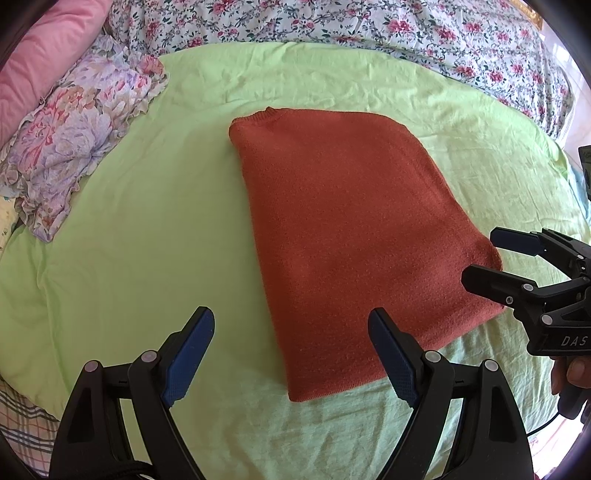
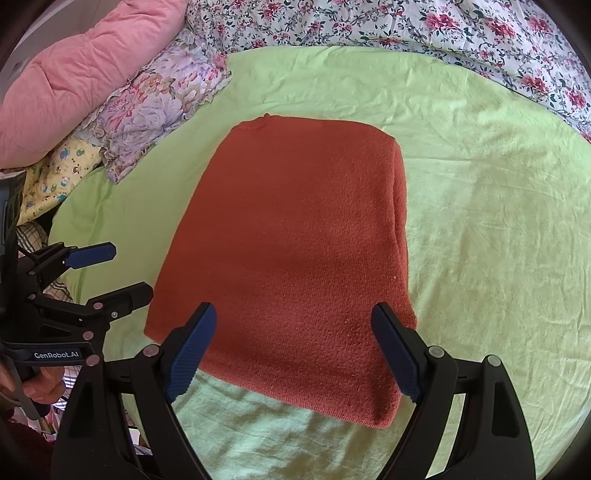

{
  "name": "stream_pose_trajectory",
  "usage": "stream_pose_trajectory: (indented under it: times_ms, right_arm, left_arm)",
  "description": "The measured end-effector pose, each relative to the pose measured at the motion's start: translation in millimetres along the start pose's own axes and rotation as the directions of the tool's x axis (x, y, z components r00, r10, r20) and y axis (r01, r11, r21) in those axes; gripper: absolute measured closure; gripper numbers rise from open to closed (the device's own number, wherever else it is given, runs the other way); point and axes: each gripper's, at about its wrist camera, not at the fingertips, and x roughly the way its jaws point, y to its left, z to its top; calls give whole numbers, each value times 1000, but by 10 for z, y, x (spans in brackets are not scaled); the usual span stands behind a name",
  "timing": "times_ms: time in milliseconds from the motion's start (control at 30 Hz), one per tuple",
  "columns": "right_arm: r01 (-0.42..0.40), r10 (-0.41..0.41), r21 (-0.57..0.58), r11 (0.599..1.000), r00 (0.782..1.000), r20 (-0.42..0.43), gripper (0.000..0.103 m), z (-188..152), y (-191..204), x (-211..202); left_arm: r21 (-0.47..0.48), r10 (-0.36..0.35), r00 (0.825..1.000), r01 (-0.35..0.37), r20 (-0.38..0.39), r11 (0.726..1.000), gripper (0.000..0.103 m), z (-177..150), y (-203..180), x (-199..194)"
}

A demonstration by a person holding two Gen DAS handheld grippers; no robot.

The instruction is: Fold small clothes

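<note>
Sweater (image 2: 295, 258) folded flat on green sheet (image 2: 498, 221), pillows (image 2: 74, 92) w/ floral quilt (image 2: 406, 22) behind.

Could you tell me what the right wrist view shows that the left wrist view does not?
Only the right wrist view shows the yellow cartoon-print fabric beside the pillows, the "GenRobot.AI" lettering on the left gripper, and the sweater's thick folded right edge. Only the left wrist view shows the right gripper from outside, open at the sweater's near right corner. Both show the rust-orange folded sweater flat on the green sheet, the pink pillow, the ruffled floral pillow, the floral quilt, and both grippers open.
</note>
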Motion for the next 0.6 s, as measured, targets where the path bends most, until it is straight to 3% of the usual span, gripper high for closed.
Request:
stream_pose_trajectory:
  times_ms: [600]
  right_arm:
    - [-4,4,1,1000,1000,4,17,46,9,5]
  left_arm:
    - [-2,-1,1000,1,-1,1000,17,20,-13,18]
